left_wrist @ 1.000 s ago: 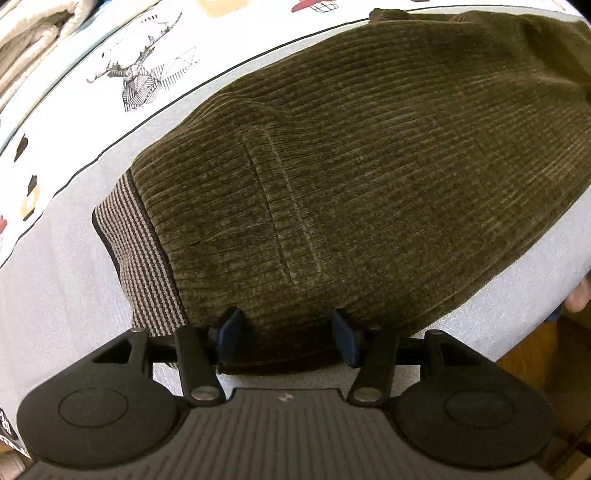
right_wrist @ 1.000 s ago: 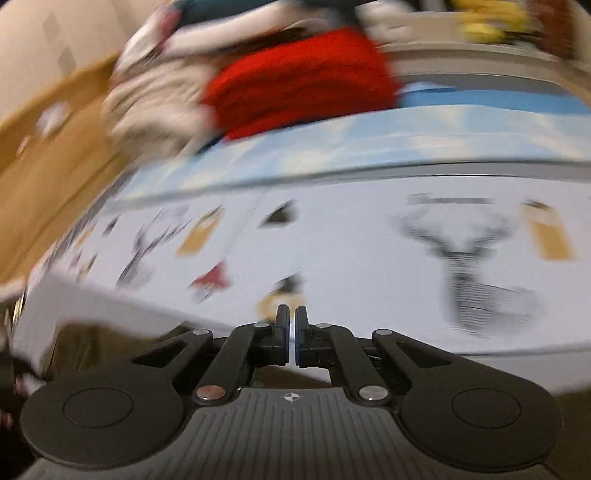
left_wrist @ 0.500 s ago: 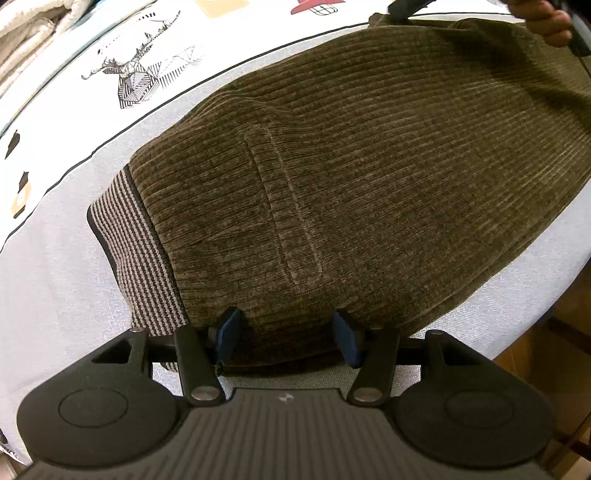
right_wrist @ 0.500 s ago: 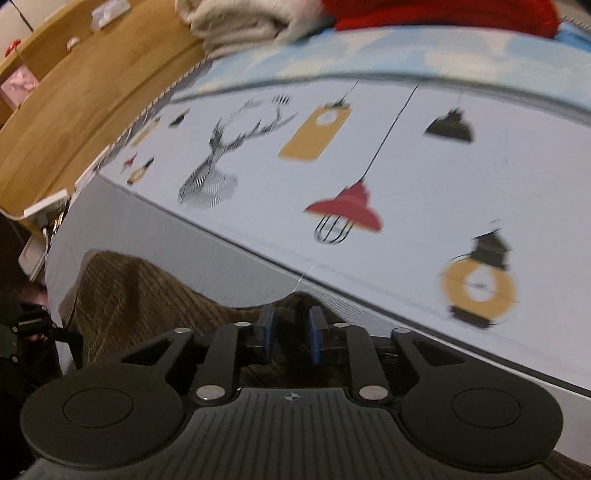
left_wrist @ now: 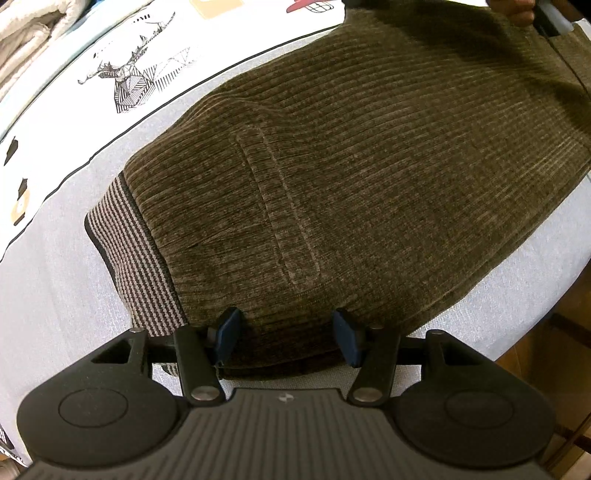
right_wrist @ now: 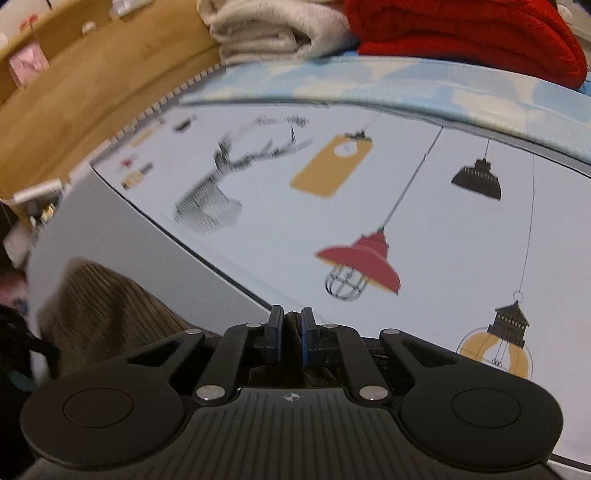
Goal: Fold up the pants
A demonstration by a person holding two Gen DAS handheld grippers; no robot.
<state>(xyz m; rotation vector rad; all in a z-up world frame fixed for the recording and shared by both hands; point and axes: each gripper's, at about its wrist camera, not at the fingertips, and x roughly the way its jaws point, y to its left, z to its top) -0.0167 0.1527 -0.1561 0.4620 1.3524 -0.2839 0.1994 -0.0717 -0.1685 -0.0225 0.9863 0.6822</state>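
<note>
Pants (left_wrist: 354, 177): brown corduroy, lying flat on the printed bedsheet (left_wrist: 55, 280), inside the grey border next to the deer print (left_wrist: 136, 85). Striped waistband (left_wrist: 133, 254) is at the end toward the left claw; a back pocket outline shows mid-panel.

Left gripper (left_wrist: 288, 334): jaws apart, roughly mid-width, blue pads straddling the near edge of the pants just beside the waistband. Fabric sits between the pads, but they are not pinching it; a gap is visible on both sides.

Right gripper (right_wrist: 292, 332): jaws have just been closing and are now almost together, clamped on a thin bunch of pants cloth. A brown fold is visible between the blue pads. In the left wrist view this sits at the far end of the pants from the waistband, where a hand (left_wrist: 517, 11) shows at the top edge.

Folded cream and red textiles (right_wrist: 461, 33) are stacked beyond the sheet, well apart from the pants.
</note>
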